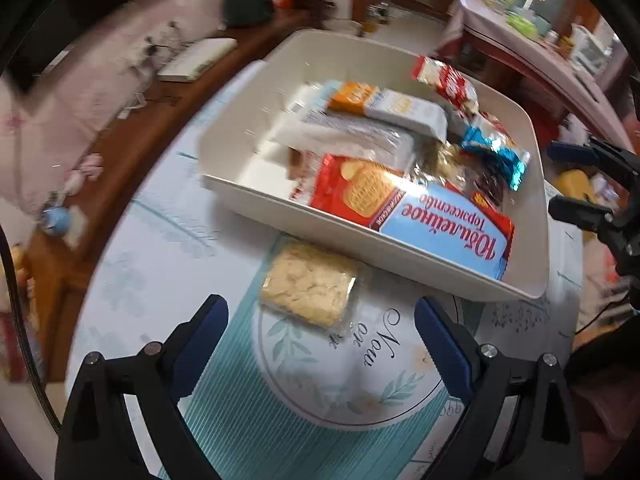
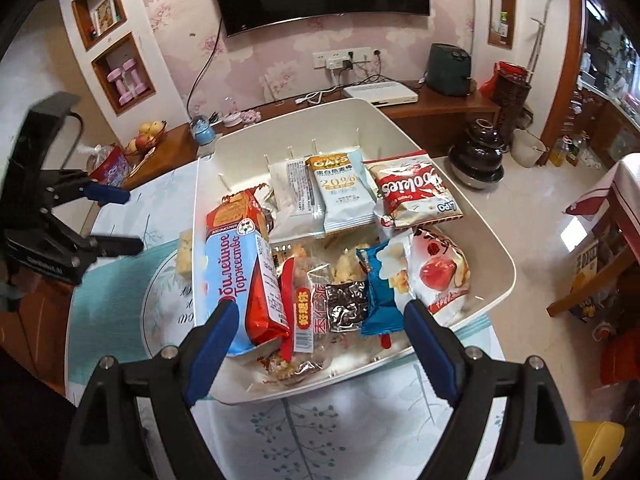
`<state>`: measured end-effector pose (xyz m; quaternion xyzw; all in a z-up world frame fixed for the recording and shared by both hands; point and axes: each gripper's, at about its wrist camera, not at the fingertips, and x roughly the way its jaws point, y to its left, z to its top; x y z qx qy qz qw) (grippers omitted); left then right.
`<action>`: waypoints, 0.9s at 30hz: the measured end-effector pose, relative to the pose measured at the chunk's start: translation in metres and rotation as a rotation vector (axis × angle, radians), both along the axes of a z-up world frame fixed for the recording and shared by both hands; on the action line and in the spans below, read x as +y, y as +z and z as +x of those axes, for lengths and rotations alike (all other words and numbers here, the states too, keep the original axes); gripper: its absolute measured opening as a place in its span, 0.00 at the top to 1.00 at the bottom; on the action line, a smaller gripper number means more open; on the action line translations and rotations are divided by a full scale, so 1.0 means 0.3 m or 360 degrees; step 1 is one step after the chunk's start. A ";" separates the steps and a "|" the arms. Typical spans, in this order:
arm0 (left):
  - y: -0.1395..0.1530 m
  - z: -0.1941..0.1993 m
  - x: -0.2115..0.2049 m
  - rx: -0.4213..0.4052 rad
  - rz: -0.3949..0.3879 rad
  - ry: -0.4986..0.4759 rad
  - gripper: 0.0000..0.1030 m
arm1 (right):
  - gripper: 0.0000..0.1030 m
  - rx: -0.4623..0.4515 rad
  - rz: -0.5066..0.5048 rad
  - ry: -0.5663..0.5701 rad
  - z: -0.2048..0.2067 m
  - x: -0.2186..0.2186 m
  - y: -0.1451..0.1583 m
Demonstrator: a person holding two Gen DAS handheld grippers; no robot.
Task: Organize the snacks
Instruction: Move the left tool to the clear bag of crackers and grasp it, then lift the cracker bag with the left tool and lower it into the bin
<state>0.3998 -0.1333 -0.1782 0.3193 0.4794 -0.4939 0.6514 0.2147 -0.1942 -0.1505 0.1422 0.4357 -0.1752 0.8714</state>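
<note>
While both grippers hang over the table with nothing in them, the white bin (image 2: 472,240) sits on the patterned tablecloth (image 1: 168,248) already crowded with snacks. The left gripper (image 1: 320,332) points steeply down, its blue-padded jaws spread wide apart, and just ahead of them a clear-wrapped pale crumbly bar (image 1: 310,286) lies flat on a round printed placemat (image 1: 360,384), outside the bin and close against its near wall. It is between neither pair of pads. Seen from the right wrist, that same gripper shows at the left edge, jaws parted. The right gripper (image 2: 316,320) hovers above the bin's near end, its jaws also well apart and gripping nothing. Below it a long blue-and-red biscuit pack (image 2: 240,276) leans along the bin's left wall, with a red packet (image 2: 298,304), a dark foil-wrapped piece (image 2: 347,302), a blue pack (image 2: 380,292) and a white bag with a red fruit picture (image 2: 438,276) beside it. Farther back stand a white oats sachet (image 2: 340,192) and a red-and-white cookies bag (image 2: 412,192).
</note>
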 end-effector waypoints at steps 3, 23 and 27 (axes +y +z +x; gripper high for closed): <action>-0.068 0.030 -0.015 0.0061 -0.0003 -0.0029 0.09 | 0.17 -0.0005 0.0016 -0.0043 -0.002 0.007 -0.008; -0.355 0.002 -0.119 0.0012 0.0209 -0.0230 0.09 | 0.17 -0.0019 0.0059 -0.0198 -0.042 0.012 -0.044; -0.362 0.017 -0.117 0.0022 0.0160 -0.0222 0.09 | 0.17 -0.0018 0.0060 -0.0214 -0.055 0.012 -0.046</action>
